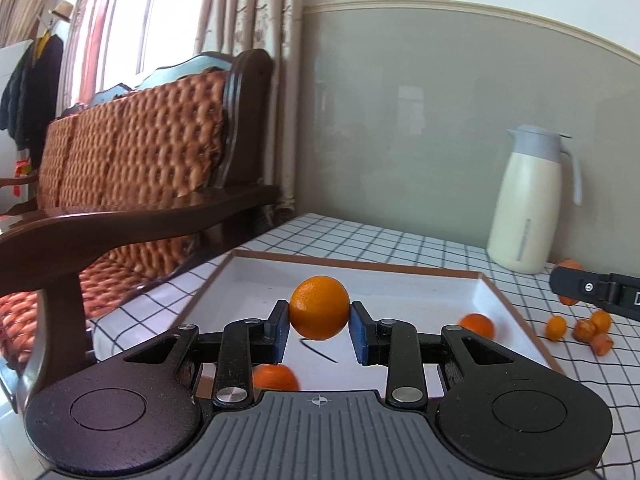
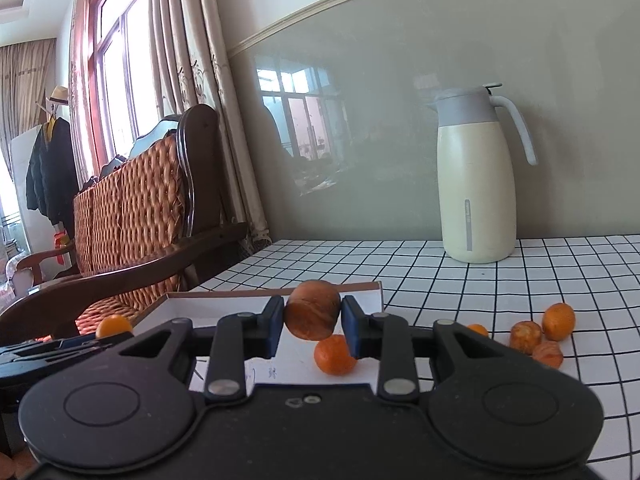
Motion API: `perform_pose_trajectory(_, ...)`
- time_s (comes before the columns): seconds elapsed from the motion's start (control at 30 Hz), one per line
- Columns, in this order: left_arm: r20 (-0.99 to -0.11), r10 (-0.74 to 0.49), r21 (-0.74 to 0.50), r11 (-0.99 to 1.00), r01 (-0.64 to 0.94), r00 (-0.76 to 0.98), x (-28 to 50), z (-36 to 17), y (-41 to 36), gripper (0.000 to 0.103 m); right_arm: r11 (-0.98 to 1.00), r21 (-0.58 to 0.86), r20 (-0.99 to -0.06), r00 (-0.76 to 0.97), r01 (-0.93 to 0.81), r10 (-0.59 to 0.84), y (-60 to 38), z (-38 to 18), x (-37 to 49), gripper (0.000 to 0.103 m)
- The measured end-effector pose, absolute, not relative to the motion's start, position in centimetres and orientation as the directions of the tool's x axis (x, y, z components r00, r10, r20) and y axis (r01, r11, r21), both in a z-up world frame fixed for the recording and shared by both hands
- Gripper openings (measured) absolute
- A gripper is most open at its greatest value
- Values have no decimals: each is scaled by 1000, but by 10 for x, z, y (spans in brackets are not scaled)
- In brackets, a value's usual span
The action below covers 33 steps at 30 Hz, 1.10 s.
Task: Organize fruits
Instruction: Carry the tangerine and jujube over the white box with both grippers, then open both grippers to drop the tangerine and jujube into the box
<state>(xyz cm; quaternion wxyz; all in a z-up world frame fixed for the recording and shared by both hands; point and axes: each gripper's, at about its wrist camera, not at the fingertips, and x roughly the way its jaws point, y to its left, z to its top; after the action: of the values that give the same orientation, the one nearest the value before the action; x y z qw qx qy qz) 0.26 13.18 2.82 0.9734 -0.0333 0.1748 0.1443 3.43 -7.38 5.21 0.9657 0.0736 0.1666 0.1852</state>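
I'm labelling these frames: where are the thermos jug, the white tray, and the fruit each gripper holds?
thermos jug [image 2: 476, 184], right wrist view, cream body.
white tray [image 1: 486, 294], left wrist view, right wall.
round orange [image 1: 319, 307], left wrist view, centre.
brownish cut piece [image 2: 312, 315], right wrist view, front face.

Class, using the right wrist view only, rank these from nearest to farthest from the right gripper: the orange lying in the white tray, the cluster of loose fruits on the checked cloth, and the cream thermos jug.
1. Orange in the tray: just below the right gripper, slightly right.
2. Loose fruit cluster: on the cloth, off to the right.
3. Thermos jug: far back right, by the wall.
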Motion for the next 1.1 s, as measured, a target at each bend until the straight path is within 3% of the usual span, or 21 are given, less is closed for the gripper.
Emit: perform_pose_trajectory(1.1, -411, 338, 0, 929, -371, 847, 50, 14, 186, 32, 929, 212, -335, 870, -304, 361, -37, 35, 86, 23)
